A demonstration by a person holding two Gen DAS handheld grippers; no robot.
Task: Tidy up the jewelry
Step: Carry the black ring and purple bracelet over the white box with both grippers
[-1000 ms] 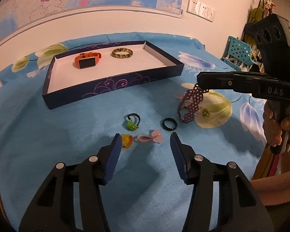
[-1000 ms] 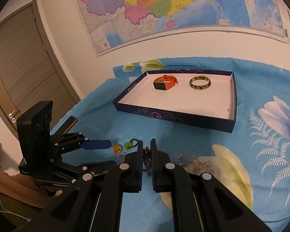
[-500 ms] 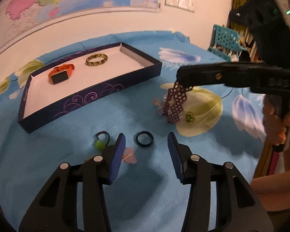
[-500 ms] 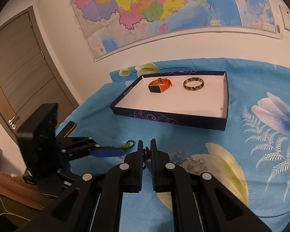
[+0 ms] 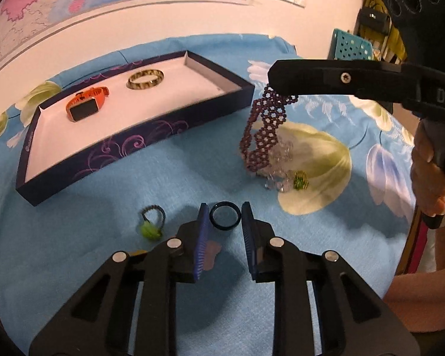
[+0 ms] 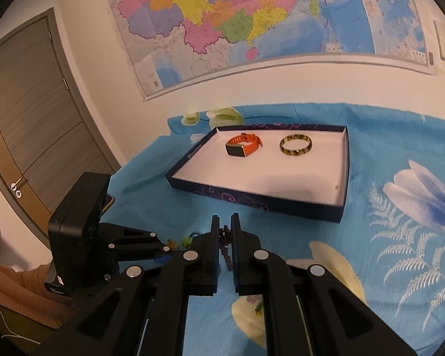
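Blue floral cloth [image 5: 74, 267] is spread below both grippers. At lower centre, the left gripper [image 5: 224, 222], its jaws just narrowed, brackets a black ring [image 5: 225, 215]. A purple beaded bracelet [image 5: 264, 130] is clamped by the right gripper [image 6: 224, 237]. At upper left, a tray [image 5: 133, 145] is seen.

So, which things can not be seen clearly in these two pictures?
- Pink hair tie, left wrist view: mostly hidden behind the left gripper.
- Yellow piece, left wrist view: only a sliver shows past that gripper's arm.
- Purple beaded bracelet, right wrist view: mostly hidden by the right gripper.
- Clear beads, left wrist view: blurred, shape unclear.
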